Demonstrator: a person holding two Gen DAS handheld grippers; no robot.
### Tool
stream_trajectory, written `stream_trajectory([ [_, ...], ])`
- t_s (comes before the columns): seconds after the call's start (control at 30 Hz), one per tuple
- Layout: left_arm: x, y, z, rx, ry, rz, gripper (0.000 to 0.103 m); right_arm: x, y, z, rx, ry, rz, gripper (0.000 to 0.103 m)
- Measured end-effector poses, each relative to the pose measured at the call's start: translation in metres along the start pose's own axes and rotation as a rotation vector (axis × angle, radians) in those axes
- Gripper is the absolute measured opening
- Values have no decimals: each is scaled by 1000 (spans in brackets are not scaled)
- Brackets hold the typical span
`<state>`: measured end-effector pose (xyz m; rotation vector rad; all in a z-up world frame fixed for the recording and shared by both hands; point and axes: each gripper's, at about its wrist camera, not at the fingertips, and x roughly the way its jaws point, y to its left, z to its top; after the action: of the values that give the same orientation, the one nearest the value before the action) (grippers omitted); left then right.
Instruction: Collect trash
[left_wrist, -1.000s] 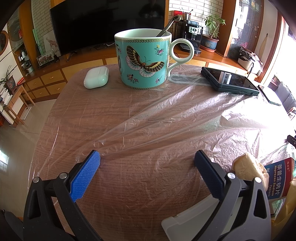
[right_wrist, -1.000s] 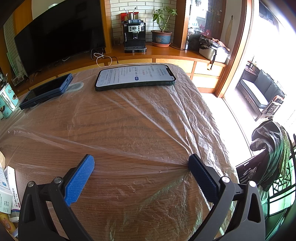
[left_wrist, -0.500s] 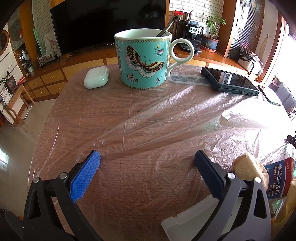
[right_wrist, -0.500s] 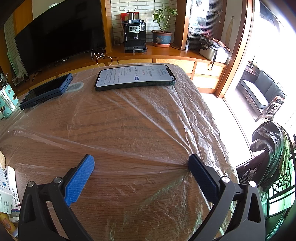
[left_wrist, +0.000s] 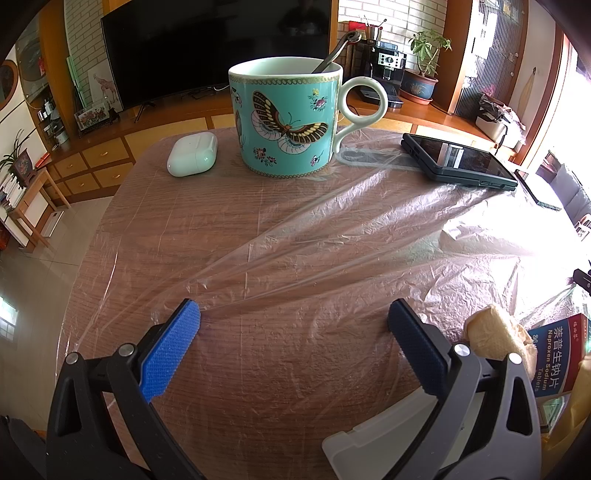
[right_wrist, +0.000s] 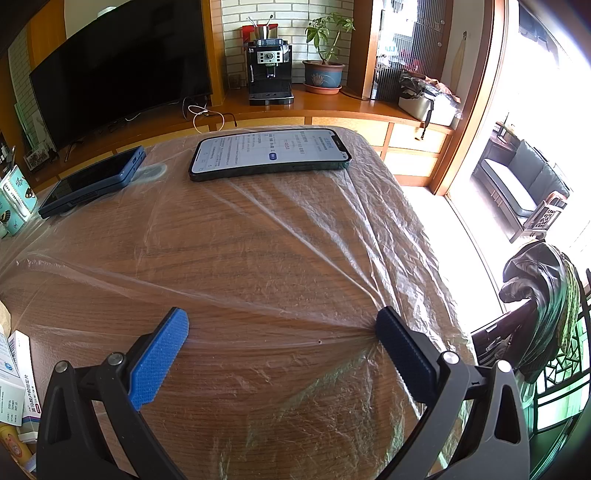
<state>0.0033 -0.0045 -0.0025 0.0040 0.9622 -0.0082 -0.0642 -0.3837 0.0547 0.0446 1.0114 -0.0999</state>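
A clear plastic sheet (left_wrist: 332, 236) lies spread and wrinkled over the wooden table (left_wrist: 184, 206); it also shows in the right wrist view (right_wrist: 295, 236). My left gripper (left_wrist: 293, 314) is open and empty, low over the sheet near the table's front. My right gripper (right_wrist: 282, 321) is open and empty over the sheet near the right edge. A crumpled beige wad (left_wrist: 495, 338) lies just right of my left gripper, next to a blue medicine box (left_wrist: 561, 354).
A turquoise butterfly mug (left_wrist: 284, 118) with a spoon, a white earbud case (left_wrist: 192, 153) and a dark phone (left_wrist: 458, 160) sit at the back. A lit phone (right_wrist: 269, 153) and medicine boxes (right_wrist: 14, 380) also sit here. The table edge (right_wrist: 436, 258) drops off at right.
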Motion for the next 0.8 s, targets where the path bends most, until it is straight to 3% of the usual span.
stream_trajectory([
  [0.73,0,3,2,3,6,0,102,-2,-2,1,12,15,-3,99],
  [0.8,-10,20,6,-52,-15,34,101,-20,-9,1,45,-30,12,99],
])
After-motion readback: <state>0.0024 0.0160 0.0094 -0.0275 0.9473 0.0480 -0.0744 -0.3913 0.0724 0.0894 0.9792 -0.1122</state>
